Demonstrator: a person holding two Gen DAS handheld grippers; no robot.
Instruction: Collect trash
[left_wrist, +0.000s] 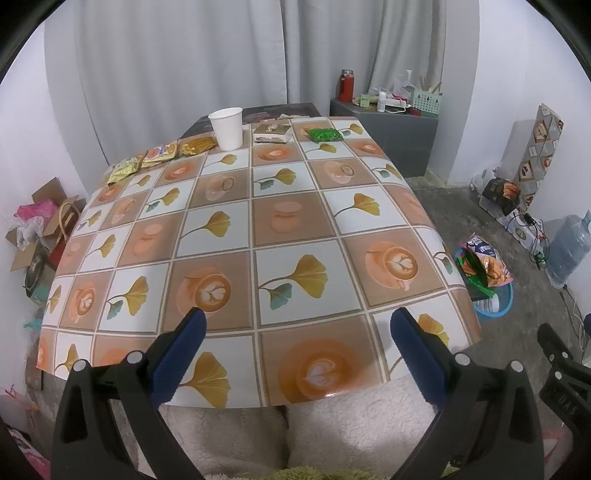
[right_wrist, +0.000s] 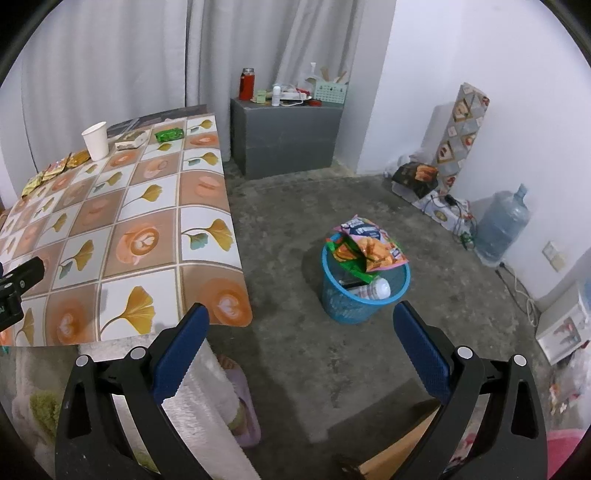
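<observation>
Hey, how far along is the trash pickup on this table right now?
Some is done: the blue basket on the floor already holds snack bags and a bottle. Nothing is in hand; the left gripper and right gripper are both open. Left on the table: the paper cup, green packet, small box and three yellowish wrappers.

Left wrist view: near table (left_wrist: 258, 221) edge, faces across. Right wrist view: angled toward floor, bin (right_wrist: 364, 291); both share table.

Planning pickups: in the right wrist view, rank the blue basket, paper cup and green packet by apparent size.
1. Blue basket, largest, though nearer the camera.
2. Paper cup.
3. Green packet, close to the cup, so those two are unsure.
</observation>
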